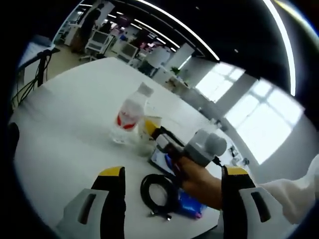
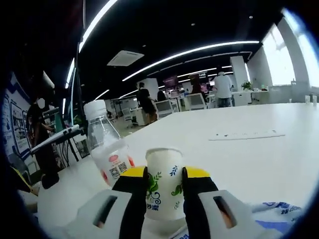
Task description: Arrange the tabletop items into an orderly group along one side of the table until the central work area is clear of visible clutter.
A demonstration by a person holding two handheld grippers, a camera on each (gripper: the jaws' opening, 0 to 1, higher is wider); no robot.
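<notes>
while the right hand-held gripper (image 2: 164, 191) pinches the upright paper cup (image 2: 164, 181) just beside the bottle (image 2: 107, 149) on the table (image 2: 259, 159), the left hand-held gripper (image 1: 172, 191) hangs spread, nearer the black cable coil (image 1: 158, 193), which probably lies flat just ahead.

The table (image 1: 75, 114) is a smooth white surface with a soft sheen. On it, the bottle (image 1: 130, 115) is clear glossy plastic with a printed label and a white cap. Beside the bottle, the cup (image 2: 164, 189) looks like matt paper (leaf print). Near the cup, the cable (image 1: 158, 193) is smooth black, rubber-like. The packet (image 1: 188, 204) beside it is glossy blue film.
</notes>
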